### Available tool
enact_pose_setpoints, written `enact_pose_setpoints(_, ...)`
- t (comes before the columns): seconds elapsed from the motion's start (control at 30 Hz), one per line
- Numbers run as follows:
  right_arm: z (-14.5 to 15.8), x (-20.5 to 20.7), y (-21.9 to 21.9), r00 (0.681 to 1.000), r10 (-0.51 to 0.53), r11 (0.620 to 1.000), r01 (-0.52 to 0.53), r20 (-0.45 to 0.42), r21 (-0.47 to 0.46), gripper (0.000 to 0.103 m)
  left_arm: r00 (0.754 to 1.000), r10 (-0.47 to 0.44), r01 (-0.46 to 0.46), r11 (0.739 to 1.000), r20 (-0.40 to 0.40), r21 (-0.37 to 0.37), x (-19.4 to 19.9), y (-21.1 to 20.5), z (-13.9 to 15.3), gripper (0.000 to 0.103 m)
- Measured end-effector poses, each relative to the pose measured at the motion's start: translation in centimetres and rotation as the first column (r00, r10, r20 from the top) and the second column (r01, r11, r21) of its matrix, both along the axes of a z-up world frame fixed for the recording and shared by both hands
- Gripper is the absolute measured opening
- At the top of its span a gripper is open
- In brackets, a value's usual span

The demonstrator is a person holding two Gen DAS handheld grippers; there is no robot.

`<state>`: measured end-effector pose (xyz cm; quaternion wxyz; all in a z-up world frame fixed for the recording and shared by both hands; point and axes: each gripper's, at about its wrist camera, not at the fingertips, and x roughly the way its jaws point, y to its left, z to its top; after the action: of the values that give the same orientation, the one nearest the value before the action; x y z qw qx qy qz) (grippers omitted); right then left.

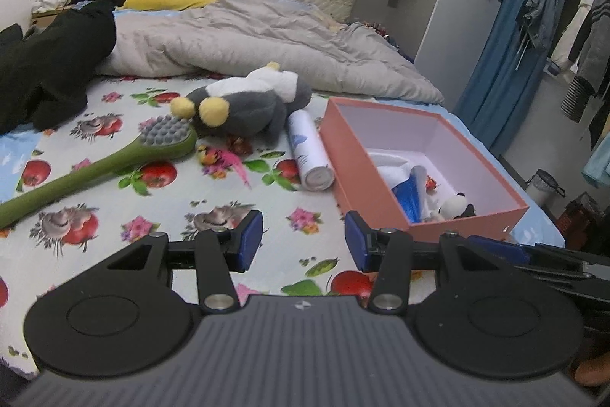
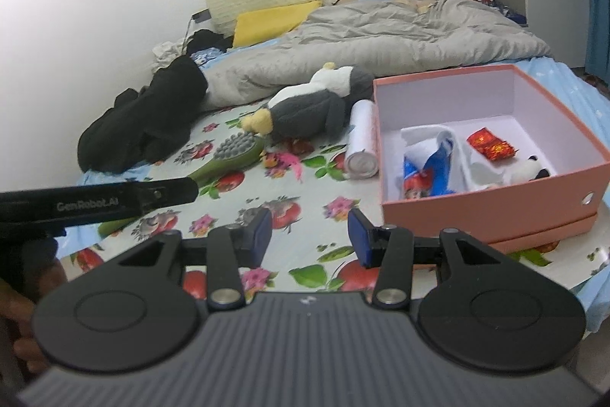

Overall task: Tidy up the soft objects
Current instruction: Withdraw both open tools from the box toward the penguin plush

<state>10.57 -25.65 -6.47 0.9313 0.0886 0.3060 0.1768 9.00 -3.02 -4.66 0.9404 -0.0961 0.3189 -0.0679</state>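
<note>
The bed sheet (image 1: 114, 216) is white with red fruit, green leaves and pink flowers. The plush penguin (image 1: 248, 102) is grey, white and yellow. The brush (image 1: 95, 166) is green with grey bristles. The box (image 1: 366, 178) is salmon pink outside, white inside.

On the bed sheet (image 1: 114, 212) a plush toy (image 1: 244, 102) lies in front of the rumpled quilt (image 1: 244, 37), with a long-handled brush (image 1: 114, 163) to its left, the brush head just beside the toy's feet. Right of the toy lies a can (image 1: 310, 155) on its side, and just right of the can sits an open box (image 1: 469, 212) near the bed's edge. Inside the box rest a small plush (image 2: 530, 170), a foil packet (image 2: 490, 143) and a pouch (image 2: 434, 170), while a heap of clothes (image 1: 49, 63) lies far left beside the quilt.
</note>
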Motion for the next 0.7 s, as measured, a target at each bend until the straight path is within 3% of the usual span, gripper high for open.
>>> enact_pose_setpoints(0.33,-1.8,-1.5,1.9,0.998,0.037,0.999,-0.036,0.041,-0.015,0.047,1.000,0.023,-0.024,0.999,-0.012,-0.025,-1.6,1.5,-2.2,0.054)
enact_pose_setpoints(0.7,-3.4,-1.6,2.7,0.999,0.039,0.999,-0.039,0.026,-0.012,0.047,0.998,0.047,-0.047,0.999,-0.039,0.007,-1.0,2.4,-2.9,0.054)
